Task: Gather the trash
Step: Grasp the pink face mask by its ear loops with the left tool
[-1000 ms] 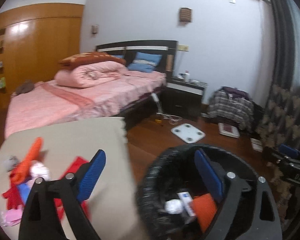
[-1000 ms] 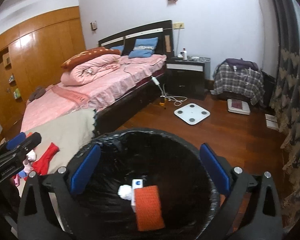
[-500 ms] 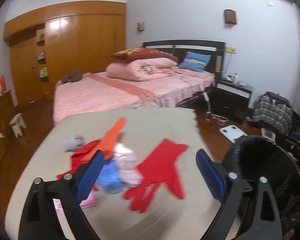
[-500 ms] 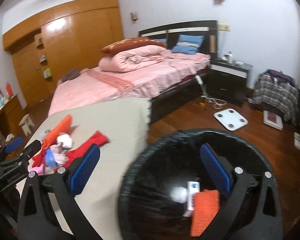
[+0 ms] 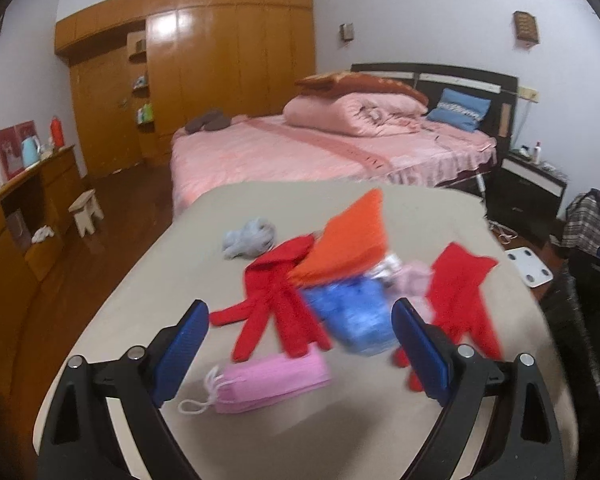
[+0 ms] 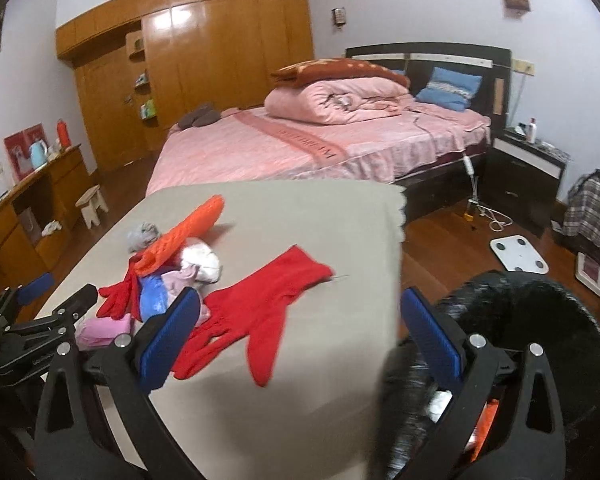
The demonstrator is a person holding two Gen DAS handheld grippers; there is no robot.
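Observation:
A pile of items lies on the beige table (image 5: 400, 408): two red gloves (image 5: 276, 308) (image 5: 460, 292), an orange pad (image 5: 348, 244), a blue crumpled bag (image 5: 352, 316), a pink pouch (image 5: 272, 376) and a grey wad (image 5: 248, 236). My left gripper (image 5: 300, 344) is open and empty, just before the pile. My right gripper (image 6: 296, 332) is open and empty over the right red glove (image 6: 260, 312). The black-lined trash bin (image 6: 540, 320) stands at the table's right edge, with trash inside (image 6: 440, 400). The left gripper shows in the right wrist view (image 6: 52, 304).
A pink bed (image 5: 320, 148) stands behind the table. A wooden wardrobe (image 5: 204, 72) fills the back wall, a low cabinet (image 5: 24, 208) and small stool (image 5: 86, 210) stand at left. A nightstand (image 5: 532, 188), white scale (image 6: 518, 256) and plaid bag (image 6: 592, 208) are at right.
Both grippers have swung left from over the trash bin to the table. The left one now faces the pile close up; the bin has slid to the right edge.

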